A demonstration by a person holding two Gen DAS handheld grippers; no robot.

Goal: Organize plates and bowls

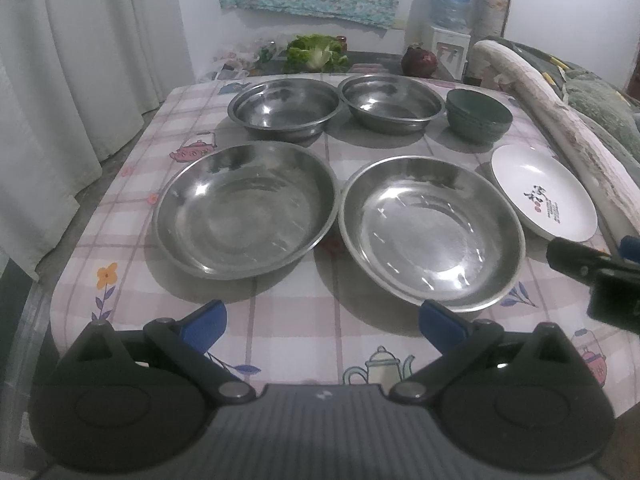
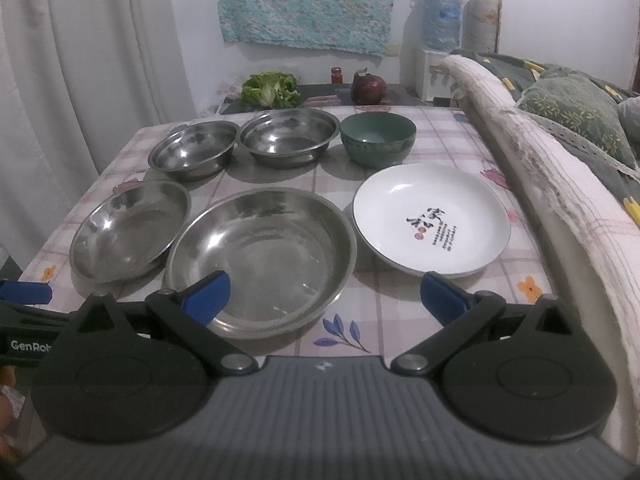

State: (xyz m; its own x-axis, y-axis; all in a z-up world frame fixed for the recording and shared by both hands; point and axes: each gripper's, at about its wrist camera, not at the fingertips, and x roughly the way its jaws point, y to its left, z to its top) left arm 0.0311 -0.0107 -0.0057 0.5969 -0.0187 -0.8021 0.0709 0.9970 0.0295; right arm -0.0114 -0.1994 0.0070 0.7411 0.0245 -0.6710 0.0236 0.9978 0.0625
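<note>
On the checked tablecloth [image 1: 280, 328] stand two steel plates in front, one on the left [image 1: 244, 208] [image 2: 130, 230] and one in the middle [image 1: 432, 232] [image 2: 262, 260]. A white plate with printed characters [image 1: 544, 192] [image 2: 430, 216] lies to their right. Behind them are two steel bowls [image 1: 284, 106] [image 1: 390, 102] [image 2: 192, 154] [image 2: 288, 136] and a green bowl [image 1: 478, 114] [image 2: 378, 136]. My left gripper [image 1: 322, 324] is open over the near table edge, holding nothing. My right gripper [image 2: 326, 298] is open too, its left fingertip [image 2: 208, 294] overlapping the middle steel plate's near rim.
A quilted sofa arm [image 2: 560, 184] runs along the table's right side. Beyond the far edge lie lettuce [image 2: 270, 90], a red onion [image 2: 368, 88] and a small jar. A white curtain [image 1: 80, 80] hangs at the left; a water dispenser [image 1: 450, 12] stands at the back.
</note>
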